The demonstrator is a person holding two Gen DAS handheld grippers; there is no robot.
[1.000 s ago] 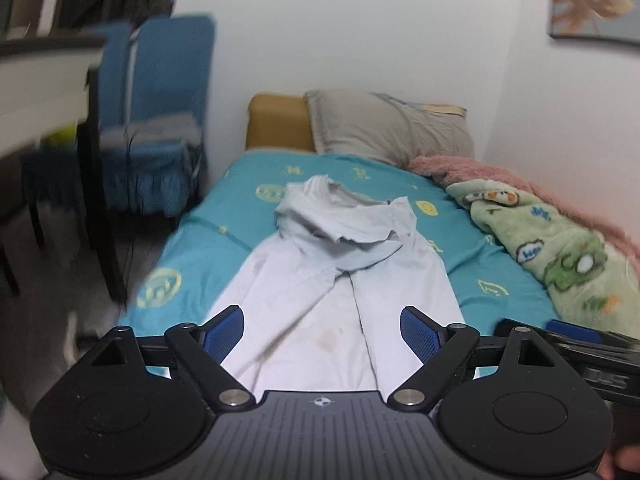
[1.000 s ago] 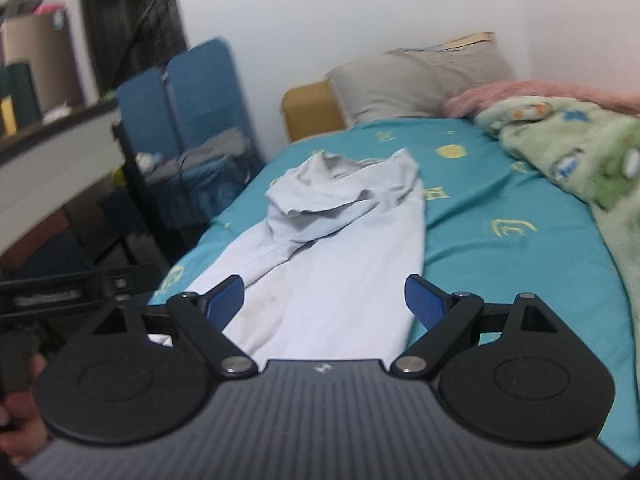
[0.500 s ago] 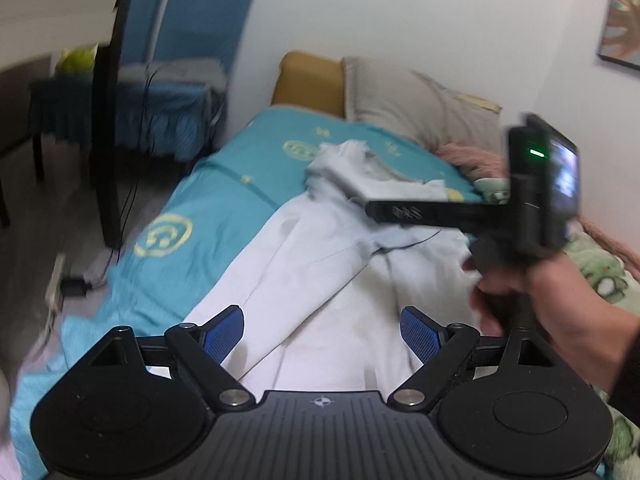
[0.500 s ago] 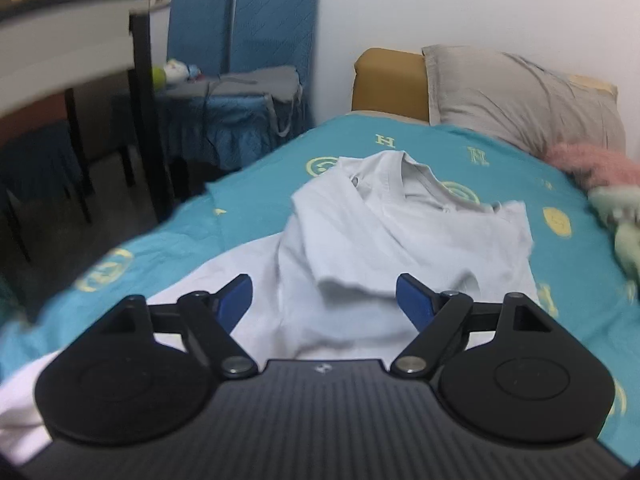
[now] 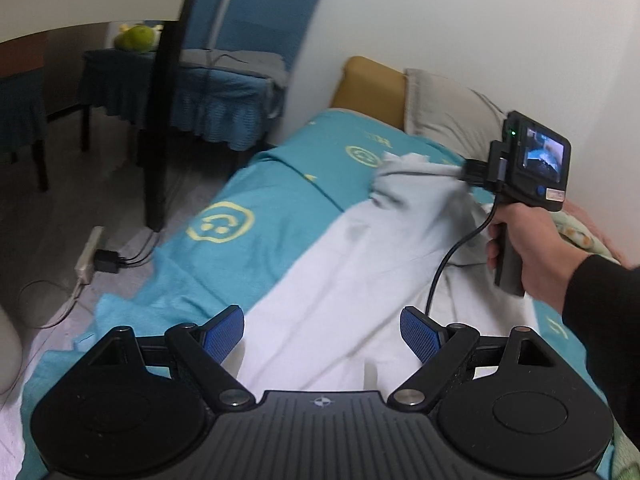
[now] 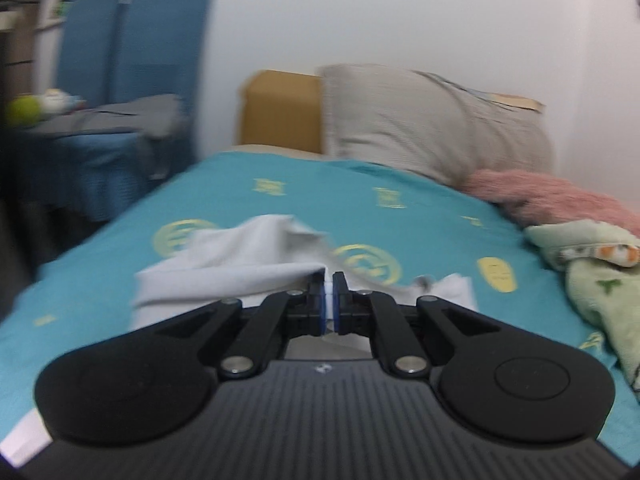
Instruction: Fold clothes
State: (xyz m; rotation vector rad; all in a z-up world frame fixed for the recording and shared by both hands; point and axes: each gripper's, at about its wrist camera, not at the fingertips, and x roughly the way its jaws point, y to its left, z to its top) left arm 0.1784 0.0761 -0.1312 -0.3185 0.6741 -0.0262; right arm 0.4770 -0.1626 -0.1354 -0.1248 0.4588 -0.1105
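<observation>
The right tool is clamped on the far bunched end of the white garment, which lies lengthwise on the bed. The left tool hangs with its jaws apart over the near end. Best to lift the pinched edge clear, keep it taut, and pin the near end first.

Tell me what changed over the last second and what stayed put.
The right gripper swept forward up the bed toward the pillow and closed on the bunched top edge of the white garment. The left gripper stayed open over the garment's lower part, holding nothing; the garment still lies spread on the bed.
</observation>
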